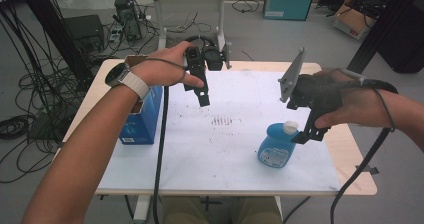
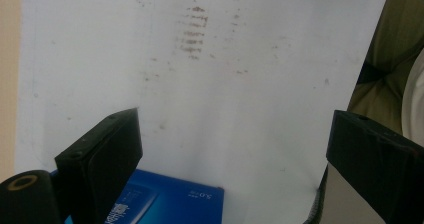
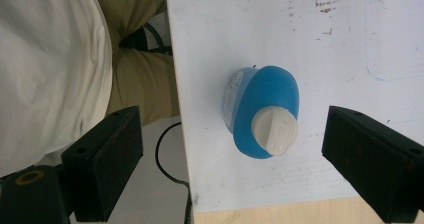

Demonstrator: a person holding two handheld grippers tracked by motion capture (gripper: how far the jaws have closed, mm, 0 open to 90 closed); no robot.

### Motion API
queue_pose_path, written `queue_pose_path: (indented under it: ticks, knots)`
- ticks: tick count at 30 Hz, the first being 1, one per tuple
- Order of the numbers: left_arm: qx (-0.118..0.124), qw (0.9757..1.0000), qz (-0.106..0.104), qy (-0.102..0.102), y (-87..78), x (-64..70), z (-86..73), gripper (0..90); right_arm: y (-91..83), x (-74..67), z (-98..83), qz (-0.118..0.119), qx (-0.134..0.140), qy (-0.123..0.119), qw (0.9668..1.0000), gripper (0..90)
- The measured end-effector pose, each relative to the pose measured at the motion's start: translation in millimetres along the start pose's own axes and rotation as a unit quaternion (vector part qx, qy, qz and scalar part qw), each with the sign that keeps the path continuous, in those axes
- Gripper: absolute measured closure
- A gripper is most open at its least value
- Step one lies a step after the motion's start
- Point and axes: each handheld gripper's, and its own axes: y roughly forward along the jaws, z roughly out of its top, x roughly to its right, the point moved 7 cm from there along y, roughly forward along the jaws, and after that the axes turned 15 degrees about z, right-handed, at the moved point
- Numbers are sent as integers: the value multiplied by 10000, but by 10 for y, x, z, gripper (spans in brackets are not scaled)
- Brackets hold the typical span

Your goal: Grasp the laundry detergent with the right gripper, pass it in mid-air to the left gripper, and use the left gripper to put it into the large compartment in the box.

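Observation:
A blue bottle point(image 1: 276, 148) with a white cap point(image 1: 290, 128) stands upright on the white sheet point(image 1: 225, 149) at the front right. My right gripper point(image 1: 307, 134) hovers just above and right of the cap, jaws open. In the right gripper view the bottle point(image 3: 265, 94) and its cap point(image 3: 274, 130) sit between the wide-apart jaws of the right gripper point(image 3: 235, 154), untouched. My left gripper point(image 1: 202, 100) hangs open over the sheet's far left part, holding nothing. In the left gripper view, the left gripper point(image 2: 232, 154) looks down on the bare sheet point(image 2: 225, 84).
A blue box point(image 1: 142, 119) stands on the table's left side, with its corner showing below the left jaws point(image 2: 170, 204). Dark smudges point(image 1: 222, 120) mark the sheet's middle. The wooden table edge point(image 1: 352, 149) runs close to the bottle's right. A desk and floor cables lie beyond.

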Motion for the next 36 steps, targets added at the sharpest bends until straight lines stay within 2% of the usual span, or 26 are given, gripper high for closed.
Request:
queue_pose_path:
  ticks: [5, 13, 19, 25, 31, 36]
  knots:
    - [5, 9999, -102, -80, 27, 36, 12, 80, -17, 9, -24, -30, 19, 27, 10000, 93]
    - [-9, 10000, -72, -6, 20, 58, 30, 78, -50, 3, -75, -74, 42, 81, 9999, 93]
    - [8, 10000, -21, -68, 36, 65, 24, 77, -96, 0, -115, -126, 137, 93, 9998, 93]
    - [47, 9999, -39, -99, 90, 110, 30, 75, -130, 14, -211, -237, 221, 256, 9991, 87]
    - [58, 9999, -53, -73, 139, 143, 54, 75, -84, 77, -329, -363, 254, 468, 9979, 71]
    - [67, 10000, -63, -21, 179, 173, 74, 76, -14, 129, -425, -416, 402, 659, 9961, 54]
